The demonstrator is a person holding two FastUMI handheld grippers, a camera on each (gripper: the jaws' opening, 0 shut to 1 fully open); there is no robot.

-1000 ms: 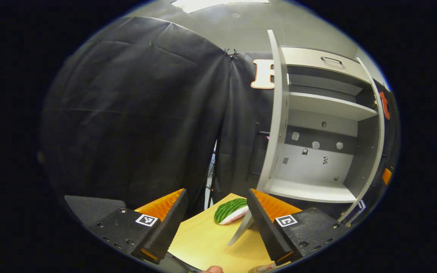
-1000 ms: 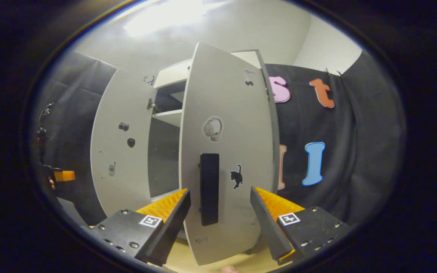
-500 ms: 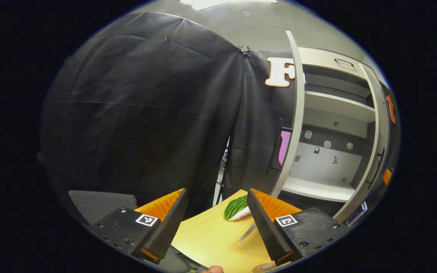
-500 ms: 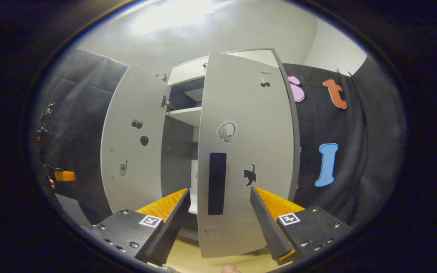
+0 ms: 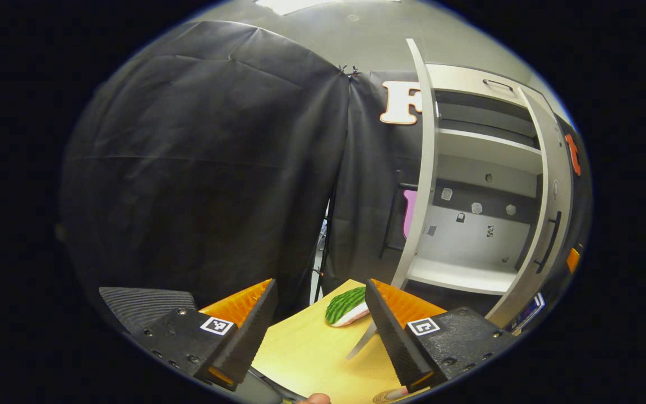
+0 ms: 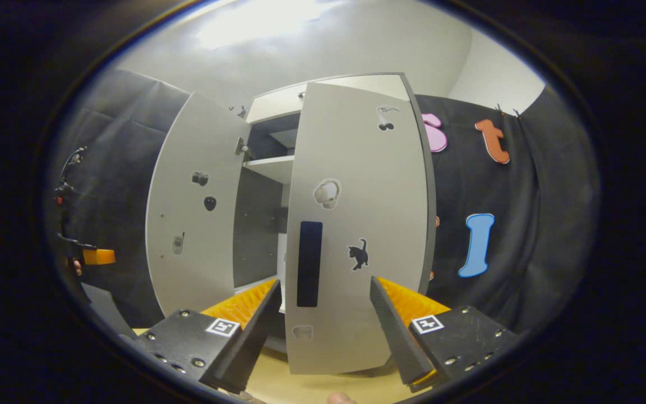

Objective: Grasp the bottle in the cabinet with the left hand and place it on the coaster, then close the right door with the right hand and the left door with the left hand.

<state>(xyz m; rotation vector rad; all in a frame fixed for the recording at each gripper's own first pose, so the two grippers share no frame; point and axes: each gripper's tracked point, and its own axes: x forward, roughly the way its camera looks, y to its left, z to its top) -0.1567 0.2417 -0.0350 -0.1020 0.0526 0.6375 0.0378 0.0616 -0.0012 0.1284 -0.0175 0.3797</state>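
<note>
In the left gripper view, the left gripper point(image 5: 319, 331) hangs over the pale wooden tabletop point(image 5: 312, 359) with its fingers spread wide and nothing between them. A dark ribbed chair back point(image 5: 143, 303) sits at the lower left, off the tabletop's edge. Just beyond the fingers, near the tabletop's far edge, lies a green striped, watermelon-slice-shaped piece with a pale pink underside point(image 5: 345, 306). To its right stands the tall grey cabinet point(image 5: 469, 247), its grey left door point(image 5: 421, 185) seen almost edge-on and swung open. Its shelves hold no bottle that can be made out. At the tabletop's near edge, by the tip of the right-hand finger, a sliver of a round, ringed coaster point(image 5: 384, 397) with something pale on it peeks in; whether that is the bottle cannot be told. Farther right, the grey right door point(image 5: 547, 213) with a dark bar handle stands partly closed.

In the right gripper view, the left door point(image 6: 188, 213) stands open on the left, small stickers on its inner face. The right gripper point(image 6: 326, 331) has its fingers wide apart, straddling the right door point(image 6: 356, 224) near its lower edge without gripping it. The door's black upright handle point(image 6: 309, 264) sits just above the gap between the fingers. A cat sticker point(image 6: 359, 253) lies to the handle's right.
</note>
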